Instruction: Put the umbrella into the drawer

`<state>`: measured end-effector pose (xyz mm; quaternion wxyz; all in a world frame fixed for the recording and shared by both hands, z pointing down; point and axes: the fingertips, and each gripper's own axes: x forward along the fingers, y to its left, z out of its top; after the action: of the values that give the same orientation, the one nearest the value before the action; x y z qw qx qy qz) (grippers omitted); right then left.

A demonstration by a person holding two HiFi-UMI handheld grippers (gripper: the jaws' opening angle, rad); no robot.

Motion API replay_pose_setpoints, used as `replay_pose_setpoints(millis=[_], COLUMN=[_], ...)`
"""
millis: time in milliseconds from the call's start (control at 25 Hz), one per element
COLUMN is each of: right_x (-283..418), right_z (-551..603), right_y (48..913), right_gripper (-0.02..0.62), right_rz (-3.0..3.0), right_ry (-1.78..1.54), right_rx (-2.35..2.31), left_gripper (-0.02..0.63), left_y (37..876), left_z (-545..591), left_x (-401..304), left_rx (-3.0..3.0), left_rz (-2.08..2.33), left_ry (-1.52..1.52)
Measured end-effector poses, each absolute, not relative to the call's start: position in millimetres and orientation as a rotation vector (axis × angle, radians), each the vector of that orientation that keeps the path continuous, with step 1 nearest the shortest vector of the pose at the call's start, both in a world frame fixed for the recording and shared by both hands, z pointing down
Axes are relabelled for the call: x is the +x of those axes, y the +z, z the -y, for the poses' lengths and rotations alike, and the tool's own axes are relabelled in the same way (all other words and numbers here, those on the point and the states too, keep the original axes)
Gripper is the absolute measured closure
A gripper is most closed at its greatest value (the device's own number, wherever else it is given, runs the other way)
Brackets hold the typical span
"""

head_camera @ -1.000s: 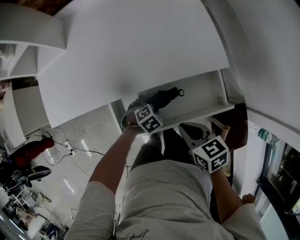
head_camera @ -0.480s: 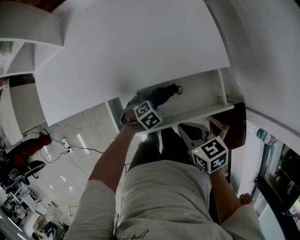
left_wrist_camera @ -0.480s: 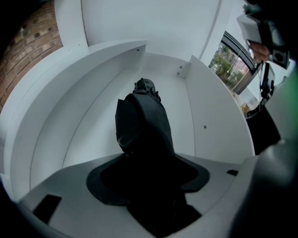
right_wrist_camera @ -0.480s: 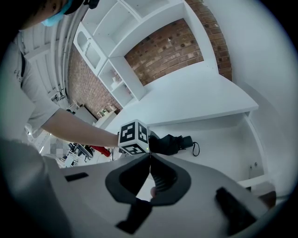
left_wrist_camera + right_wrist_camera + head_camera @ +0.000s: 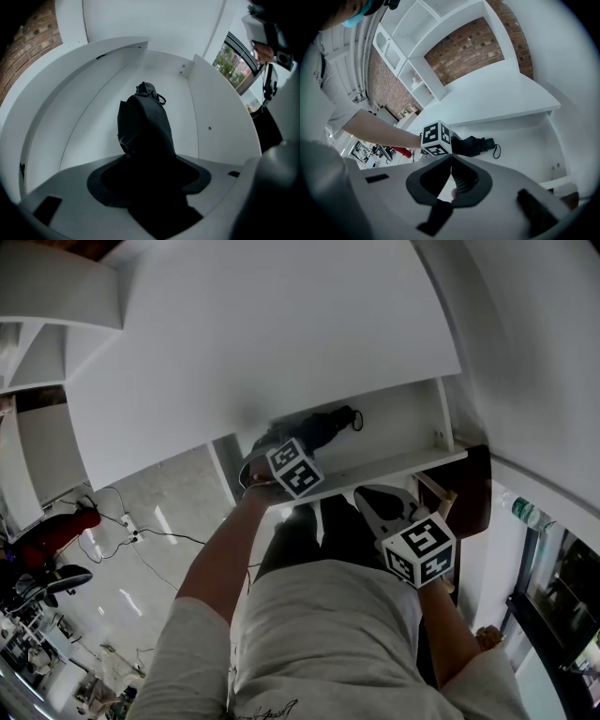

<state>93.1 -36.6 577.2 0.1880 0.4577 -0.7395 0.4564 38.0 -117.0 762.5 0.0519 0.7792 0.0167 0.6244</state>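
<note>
Black folded umbrella point(image 5: 314, 432), lying inside the open white drawer point(image 5: 403, 423), handle end with its wrist strap point(image 5: 359, 421) toward the drawer's right wall. Grasped at the other end by the left gripper point(image 5: 146, 161), jaws spread wide around the fabric bundle, aimed steeply down into the drawer. Just outside the drawer's front edge, close to the body, right gripper point(image 5: 451, 159), clenched tip to tip and empty. Overhead, white desk top point(image 5: 262, 343) covering the drawer's back. Off to the left, glossy floor with cables point(image 5: 141, 540).

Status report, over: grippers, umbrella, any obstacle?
Left gripper shut on umbrella, low inside open drawer. Right gripper shut, empty, outside drawer. No obstacle seen.
</note>
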Motion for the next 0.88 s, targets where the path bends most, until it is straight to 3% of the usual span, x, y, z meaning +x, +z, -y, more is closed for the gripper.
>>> replay_pose_setpoints(millis=[880], right_x=[93.5], right_z=[35.6], right_y=[579.1], right_gripper=[0.566], right_rz=[2.079], right_ry=[1.295], right_rx=[1.283], left_gripper=[0.313], left_y=[768.0], left_z=[116.3], left_x=[39.9], left_rx=[2.347], left_rz=[-0.073], left_ry=[1.89])
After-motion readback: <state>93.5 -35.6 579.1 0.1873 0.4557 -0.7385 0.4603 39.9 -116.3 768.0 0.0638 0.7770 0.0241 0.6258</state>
